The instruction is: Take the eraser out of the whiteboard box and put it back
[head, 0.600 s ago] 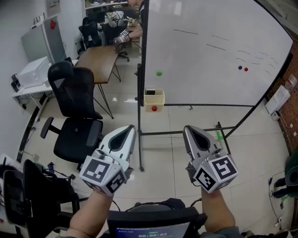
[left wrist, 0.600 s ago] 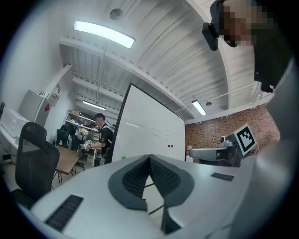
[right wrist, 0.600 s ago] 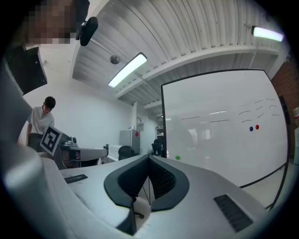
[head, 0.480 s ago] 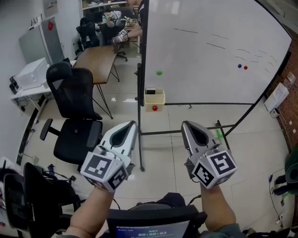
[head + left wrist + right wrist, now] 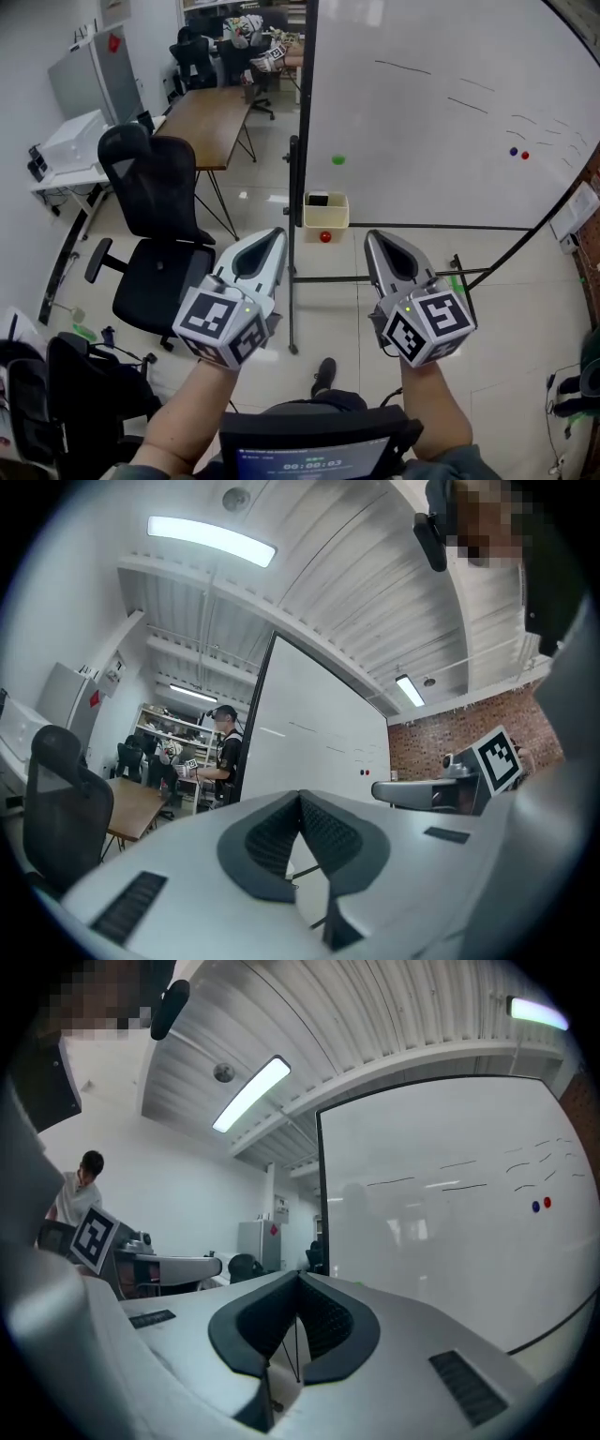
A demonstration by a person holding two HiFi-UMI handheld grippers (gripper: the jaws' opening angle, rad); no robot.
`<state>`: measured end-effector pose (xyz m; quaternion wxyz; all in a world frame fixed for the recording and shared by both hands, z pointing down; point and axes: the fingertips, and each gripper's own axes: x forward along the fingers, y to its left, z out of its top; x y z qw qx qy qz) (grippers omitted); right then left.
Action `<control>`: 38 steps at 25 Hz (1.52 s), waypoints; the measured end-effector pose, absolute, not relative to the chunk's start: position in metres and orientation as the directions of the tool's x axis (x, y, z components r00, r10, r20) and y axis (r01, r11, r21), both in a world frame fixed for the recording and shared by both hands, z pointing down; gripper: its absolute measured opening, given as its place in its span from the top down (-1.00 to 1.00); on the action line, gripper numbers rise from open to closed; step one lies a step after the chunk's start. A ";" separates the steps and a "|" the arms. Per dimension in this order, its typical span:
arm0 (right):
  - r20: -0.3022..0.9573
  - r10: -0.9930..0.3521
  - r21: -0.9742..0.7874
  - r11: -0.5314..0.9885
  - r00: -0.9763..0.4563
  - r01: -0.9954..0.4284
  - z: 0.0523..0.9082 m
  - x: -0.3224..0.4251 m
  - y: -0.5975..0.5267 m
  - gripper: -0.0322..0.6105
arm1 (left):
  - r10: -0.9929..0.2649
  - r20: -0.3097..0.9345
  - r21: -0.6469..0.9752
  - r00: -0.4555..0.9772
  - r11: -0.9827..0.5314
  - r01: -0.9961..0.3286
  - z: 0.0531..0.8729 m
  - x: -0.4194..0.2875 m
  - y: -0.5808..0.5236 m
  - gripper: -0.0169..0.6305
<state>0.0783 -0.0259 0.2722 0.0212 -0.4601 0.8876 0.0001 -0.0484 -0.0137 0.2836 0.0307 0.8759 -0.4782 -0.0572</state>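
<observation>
Beyond and between both sets of fingertips, well apart from them: small cream whiteboard box [image 5: 334, 217] hung at lower left corner of large white whiteboard [image 5: 441, 141], dark eraser [image 5: 319, 199] inside; left gripper [image 5: 276, 234] and right gripper [image 5: 373, 236], fingers pressed together, holding nothing.

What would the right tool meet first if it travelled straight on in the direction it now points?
Probably the whiteboard, close to its black left edge. The right tool aims almost at that edge, so it could slip past on the left; depth is unclear.
</observation>
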 end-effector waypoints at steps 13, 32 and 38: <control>0.040 -0.772 -0.005 0.634 -0.634 -0.773 0.302 0.096 -0.191 0.78 | -0.888 -0.028 0.109 0.459 -0.459 -0.882 0.293 -0.021 -0.167 0.91; 0.221 -0.861 -0.030 0.463 -0.458 -0.886 0.390 0.027 -0.303 0.19 | -0.844 0.059 0.161 0.533 -0.519 -0.840 0.356 -0.098 -0.275 0.91; 0.377 -0.845 -0.031 0.398 -0.380 -0.917 0.453 0.022 -0.334 0.04 | -0.830 0.131 0.210 0.542 -0.511 -0.833 0.401 -0.101 -0.300 0.91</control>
